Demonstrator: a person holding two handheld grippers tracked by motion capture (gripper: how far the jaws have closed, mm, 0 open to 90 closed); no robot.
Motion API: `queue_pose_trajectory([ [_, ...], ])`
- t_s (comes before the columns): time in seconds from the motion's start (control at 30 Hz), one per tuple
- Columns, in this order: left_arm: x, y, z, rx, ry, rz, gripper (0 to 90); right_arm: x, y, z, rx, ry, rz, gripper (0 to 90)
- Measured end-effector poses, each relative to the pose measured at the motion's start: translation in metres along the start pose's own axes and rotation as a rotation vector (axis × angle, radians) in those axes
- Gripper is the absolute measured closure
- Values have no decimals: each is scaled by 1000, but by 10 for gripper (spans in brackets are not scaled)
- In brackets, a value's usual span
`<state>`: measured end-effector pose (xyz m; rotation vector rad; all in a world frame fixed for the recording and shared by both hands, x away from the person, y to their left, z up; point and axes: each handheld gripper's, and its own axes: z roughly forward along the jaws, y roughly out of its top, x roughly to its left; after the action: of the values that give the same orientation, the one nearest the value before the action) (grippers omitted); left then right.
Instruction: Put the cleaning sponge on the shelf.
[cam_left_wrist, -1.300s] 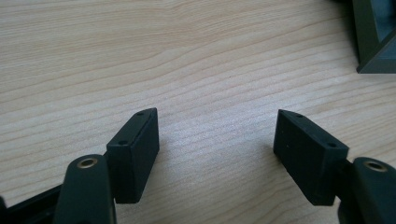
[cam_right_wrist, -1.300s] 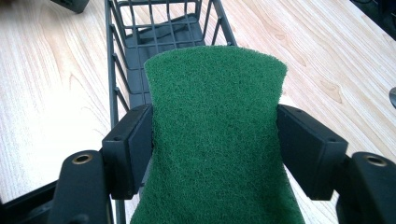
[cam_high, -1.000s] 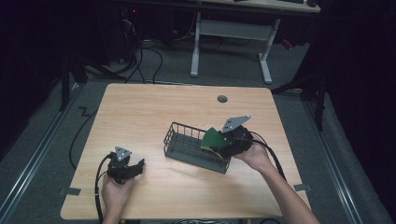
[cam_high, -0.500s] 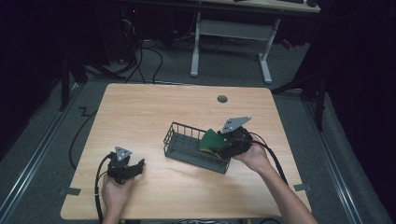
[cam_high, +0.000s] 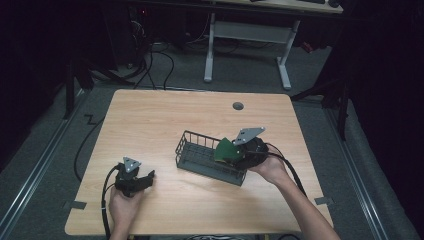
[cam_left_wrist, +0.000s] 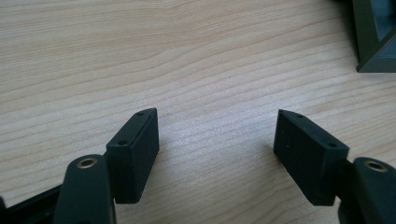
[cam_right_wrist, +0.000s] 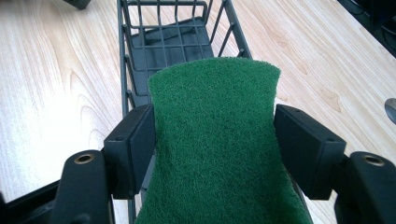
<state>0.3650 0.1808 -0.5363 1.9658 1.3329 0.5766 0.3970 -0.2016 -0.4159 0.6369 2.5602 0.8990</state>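
Observation:
A green scouring pad (cam_right_wrist: 212, 93) sits between the two black jaws of my right gripper (cam_right_wrist: 214, 140), which is shut on its sides. The pad (cam_high: 225, 148) hangs over the right end of a dark wire basket (cam_high: 200, 156), tilted. In the right gripper view the basket (cam_right_wrist: 163, 32) stretches away under the pad, with a dark floor and nothing inside. My left gripper (cam_high: 141, 180) rests low on the table's front left, open, well apart from the basket. Between its jaws (cam_left_wrist: 217, 140) lies only bare wood.
The light wooden table (cam_high: 165, 120) has a round cable hole (cam_high: 238, 106) at the back. A corner of the basket (cam_left_wrist: 373, 42) shows in the left gripper view. Cables trail from both grippers toward the front edge. A white desk frame (cam_high: 247, 35) stands behind.

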Motion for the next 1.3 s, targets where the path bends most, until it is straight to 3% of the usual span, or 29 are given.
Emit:
queue_pose_trajectory([
  [0.3, 0, 0, 0, -1, -1, -2, 317, 0, -1, -3, -12, 1, 3, 314],
  [0.47, 0, 0, 0, -1, -1, -1, 317, 6, 1, -3, 0, -83, -70, 316],
  [0.6, 0, 0, 0, -1, -1, -1, 317, 7, -1, 2, 27, -69, -78, 308],
  [0.77, 0, 0, 0, -1, -1, -1, 317, 2, -2, 3, 17, -16, -31, 277],
  [0.93, 0, 0, 0, 1, 0, 1, 317, -2, -4, 0, 1, 4, 4, 311],
  [1.17, 0, 0, 0, -1, 0, -1, 317, -7, -7, -8, -40, -3, 42, 327],
  [1.3, 0, 0, 0, -1, 0, -2, 317, -14, -11, -22, -80, -24, 113, 341],
])
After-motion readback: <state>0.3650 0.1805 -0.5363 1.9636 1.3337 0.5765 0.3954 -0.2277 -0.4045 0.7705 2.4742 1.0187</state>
